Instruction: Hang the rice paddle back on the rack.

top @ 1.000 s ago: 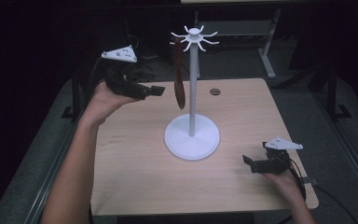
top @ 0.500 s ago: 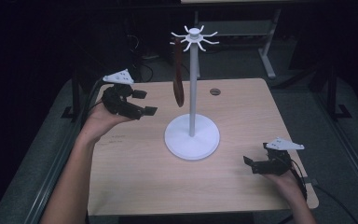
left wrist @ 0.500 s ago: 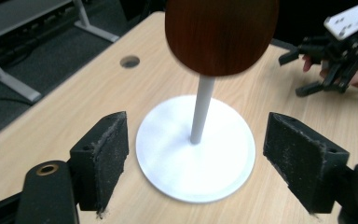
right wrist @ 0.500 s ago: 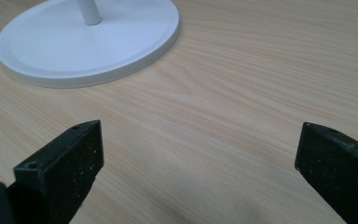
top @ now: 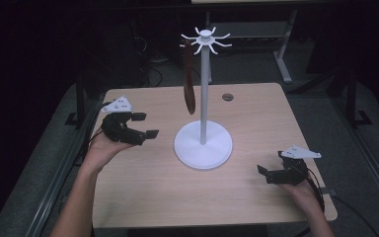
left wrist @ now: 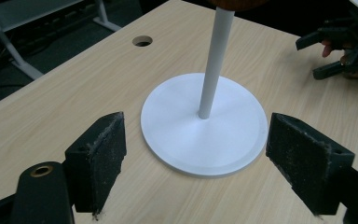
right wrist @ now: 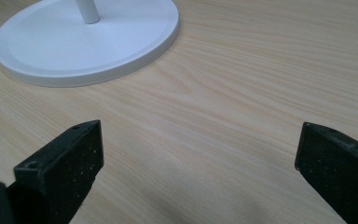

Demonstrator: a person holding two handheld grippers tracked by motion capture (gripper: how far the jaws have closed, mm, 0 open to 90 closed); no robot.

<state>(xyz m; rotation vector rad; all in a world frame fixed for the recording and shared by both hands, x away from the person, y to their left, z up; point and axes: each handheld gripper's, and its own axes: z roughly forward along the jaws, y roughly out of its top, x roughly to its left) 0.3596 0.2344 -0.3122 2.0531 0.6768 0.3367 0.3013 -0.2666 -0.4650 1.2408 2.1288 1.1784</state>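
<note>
left gripper view has the left hand-held gripper [left wrist: 196, 154] spread wide, just opened further, empty, facing the white stand [left wrist: 204, 123].

light: table [top: 148, 197] evenly lit from above, surroundings near black | shadows: soft, faint — a dim patch on the wood in the right gripper view | glare: none | focus: high view slightly soft and grainy; gripper views sharp — close jaws a bit blurred

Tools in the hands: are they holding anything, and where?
Nothing is held. The left tool and right tool both stand open and empty; the brown spoon hangs on the white stand.
</note>
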